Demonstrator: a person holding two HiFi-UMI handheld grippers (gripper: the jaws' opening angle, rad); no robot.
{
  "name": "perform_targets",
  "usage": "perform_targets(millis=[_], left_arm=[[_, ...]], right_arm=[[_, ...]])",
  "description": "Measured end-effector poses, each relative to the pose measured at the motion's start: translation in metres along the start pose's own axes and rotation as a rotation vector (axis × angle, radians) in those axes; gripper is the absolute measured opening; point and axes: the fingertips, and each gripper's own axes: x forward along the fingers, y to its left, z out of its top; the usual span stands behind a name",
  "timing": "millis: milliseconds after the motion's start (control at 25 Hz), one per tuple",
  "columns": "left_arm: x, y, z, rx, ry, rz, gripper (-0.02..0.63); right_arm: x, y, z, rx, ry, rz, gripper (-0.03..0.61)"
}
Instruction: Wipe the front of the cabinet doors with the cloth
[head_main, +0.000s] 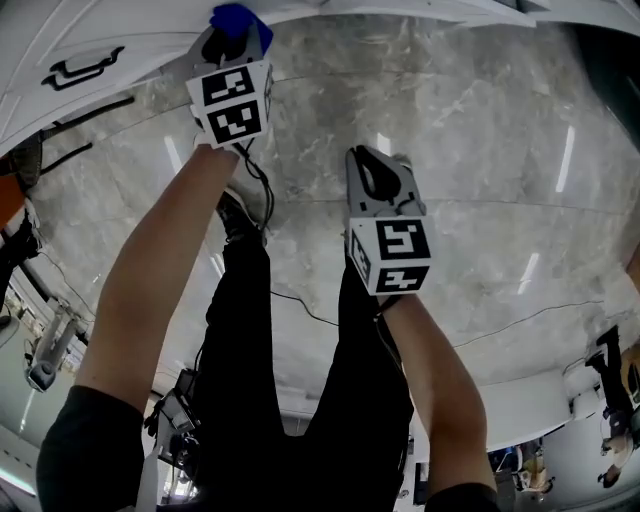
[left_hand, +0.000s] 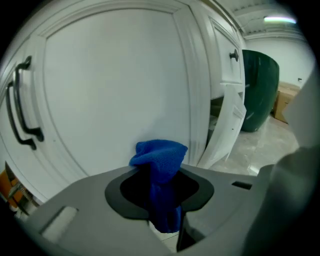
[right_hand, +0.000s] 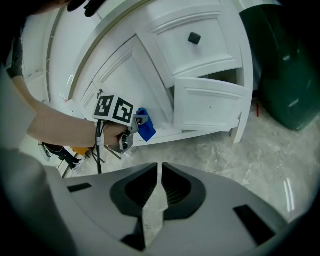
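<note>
Left gripper (left_hand: 161, 210): jaws clamped on the blue cloth (left_hand: 159, 156), which sits at the lower panel of the white cabinet door (left_hand: 110, 90); contact not confirmed. Advise pressing the wad flat and sweeping in overlapping passes. Left arm reaches forward. Right gripper (right_hand: 160, 195) hangs back, jaws nearly together, empty.

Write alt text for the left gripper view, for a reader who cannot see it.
The left gripper is shut on a bunched blue cloth, held close to a white panelled cabinet door with a black handle at the left. To the right, another white door stands ajar, with a dark green bin beyond it.
</note>
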Motion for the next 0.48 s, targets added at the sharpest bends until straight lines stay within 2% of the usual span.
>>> perform_targets(millis=[200,360,480], left_arm=[[0.007,-0.044,0.019,0.002,0.014,-0.052,0.107],[0.008,-0.085,0.037,0.061,-0.002,-0.141,0.107],[0.002,-0.094,0.042,0.07,0.0,-0.178,0.107]], right_arm=[[-0.011,-0.013,0.001,0.027,-0.025,0.006,0.029],[-0.016,-0.018,-0.006,0.048,-0.021,-0.004,0.029],[-0.016,-0.021,-0.012,0.072,-0.011,-0.035,0.029]])
